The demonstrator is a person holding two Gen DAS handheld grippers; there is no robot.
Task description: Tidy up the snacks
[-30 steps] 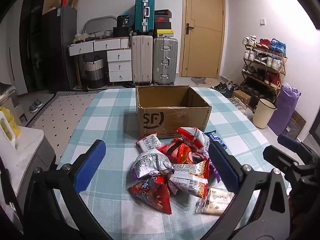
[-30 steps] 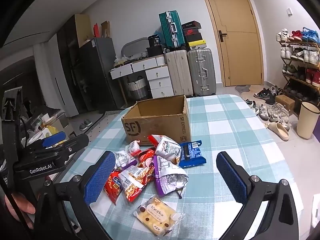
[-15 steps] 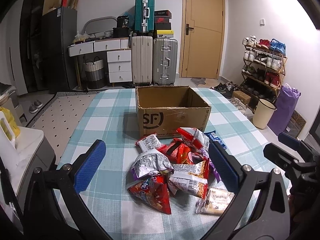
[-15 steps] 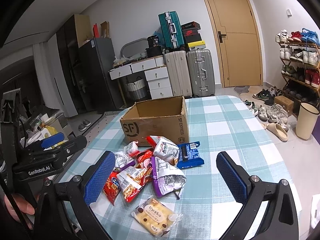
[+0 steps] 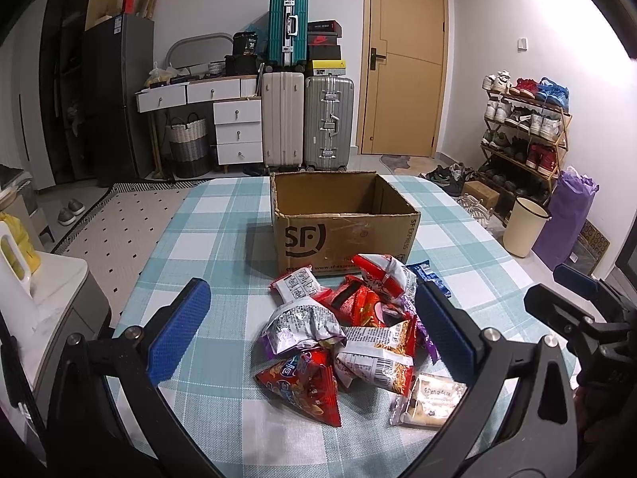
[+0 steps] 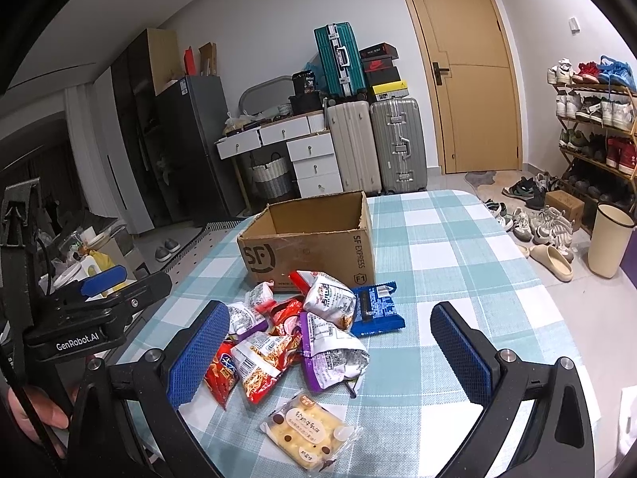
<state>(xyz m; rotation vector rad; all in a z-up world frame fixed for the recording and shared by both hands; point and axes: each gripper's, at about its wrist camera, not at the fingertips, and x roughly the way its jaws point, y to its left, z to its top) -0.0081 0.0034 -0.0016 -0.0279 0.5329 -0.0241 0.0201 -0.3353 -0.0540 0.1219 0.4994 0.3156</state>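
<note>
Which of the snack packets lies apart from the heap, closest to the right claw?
The clear-wrapped yellow cake with brown dots. It lies alone, nearest the camera; the others overlap.

Cardboard box point(image 5: 344, 223) top open, unobstructed.

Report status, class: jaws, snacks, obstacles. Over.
Left gripper and right gripper open, empty. Snack pile on table before cardboard box; box looks empty. Nothing blocking.

Left wrist: we look forward along our tongs from the near bench point(image 5: 223, 215) edge, facing the door point(image 5: 402, 59) | Right wrist: we look from the right, angled leftward | Shared: cardboard box point(image 5: 342, 235), snack pile point(image 5: 350, 326), both close.
</note>
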